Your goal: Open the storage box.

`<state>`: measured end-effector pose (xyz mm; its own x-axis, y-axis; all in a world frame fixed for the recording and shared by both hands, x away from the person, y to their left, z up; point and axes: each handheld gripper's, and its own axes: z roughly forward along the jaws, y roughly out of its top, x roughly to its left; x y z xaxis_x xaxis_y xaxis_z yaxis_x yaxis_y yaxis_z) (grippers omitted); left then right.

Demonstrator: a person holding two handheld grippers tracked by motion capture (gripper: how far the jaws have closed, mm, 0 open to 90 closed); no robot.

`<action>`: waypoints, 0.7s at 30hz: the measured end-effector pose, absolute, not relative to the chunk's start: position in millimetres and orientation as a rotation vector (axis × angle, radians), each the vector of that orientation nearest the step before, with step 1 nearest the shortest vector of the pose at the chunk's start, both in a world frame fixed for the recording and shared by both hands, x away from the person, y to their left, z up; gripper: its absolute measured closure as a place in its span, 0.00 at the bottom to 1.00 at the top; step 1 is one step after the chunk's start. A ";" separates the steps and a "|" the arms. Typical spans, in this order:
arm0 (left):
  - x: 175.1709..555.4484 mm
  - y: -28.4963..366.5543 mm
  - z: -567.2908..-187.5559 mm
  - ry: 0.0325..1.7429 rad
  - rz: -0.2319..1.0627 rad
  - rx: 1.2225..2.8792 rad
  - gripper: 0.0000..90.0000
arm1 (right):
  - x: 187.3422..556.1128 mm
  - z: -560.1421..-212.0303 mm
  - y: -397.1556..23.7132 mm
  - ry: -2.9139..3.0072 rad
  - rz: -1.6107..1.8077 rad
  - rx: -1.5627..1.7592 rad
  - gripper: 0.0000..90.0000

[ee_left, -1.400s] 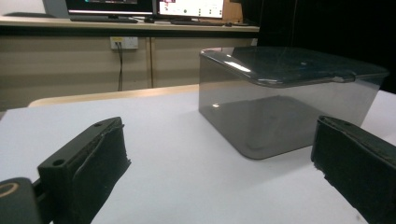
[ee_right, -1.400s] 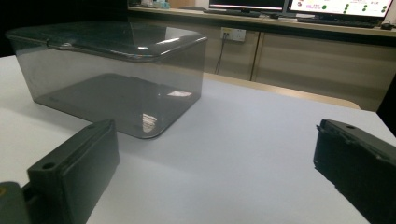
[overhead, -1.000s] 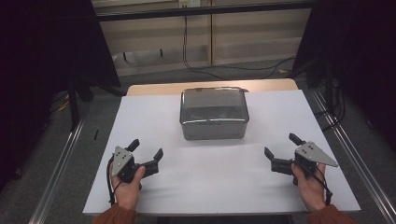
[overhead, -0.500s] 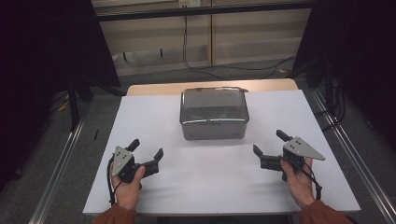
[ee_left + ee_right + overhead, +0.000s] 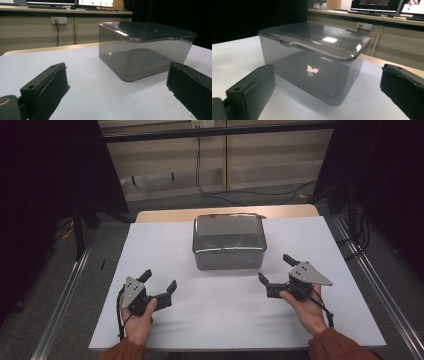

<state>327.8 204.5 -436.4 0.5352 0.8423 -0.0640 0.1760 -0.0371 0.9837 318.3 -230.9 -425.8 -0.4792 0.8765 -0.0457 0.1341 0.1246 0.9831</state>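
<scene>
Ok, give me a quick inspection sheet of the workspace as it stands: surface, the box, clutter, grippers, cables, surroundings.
Surface: white table top, flat, with a bare wooden strip along its far edge.
Job's things: smoky translucent box at the far centre, lid on; contents too dim to tell.
Clutter: nothing seen.
Grippers: left gripper open, near the front left, apart from the box; right gripper open, just off the box's near right corner, not touching.
Cables: a black cable trails from the left gripper by the wrist; cables run on the floor behind the table.
Surroundings: beige wall panels, dark curtains at both sides, monitors beyond.

white table top (image 5: 210,320), wall socket (image 5: 58,19), monitors (image 5: 374,3)
</scene>
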 end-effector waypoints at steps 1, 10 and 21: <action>327.6 204.7 -436.2 0.902 0.678 1.546 0.04 | 319.5 -425.9 -229.9 1.734 1.414 0.981 0.00; 327.2 204.6 -436.0 0.898 0.678 1.553 0.04 | 328.7 -426.1 -220.6 1.755 1.403 0.955 0.01; 327.1 204.8 -435.7 0.896 0.688 1.555 0.04 | 343.8 -423.7 -208.4 1.769 1.388 0.913 0.02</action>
<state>327.1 204.8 -435.7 0.5361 0.8427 -0.0488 0.1705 -0.0515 0.9840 343.8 -208.4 -423.7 -0.5068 0.8562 -0.1001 0.1062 0.1773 0.9784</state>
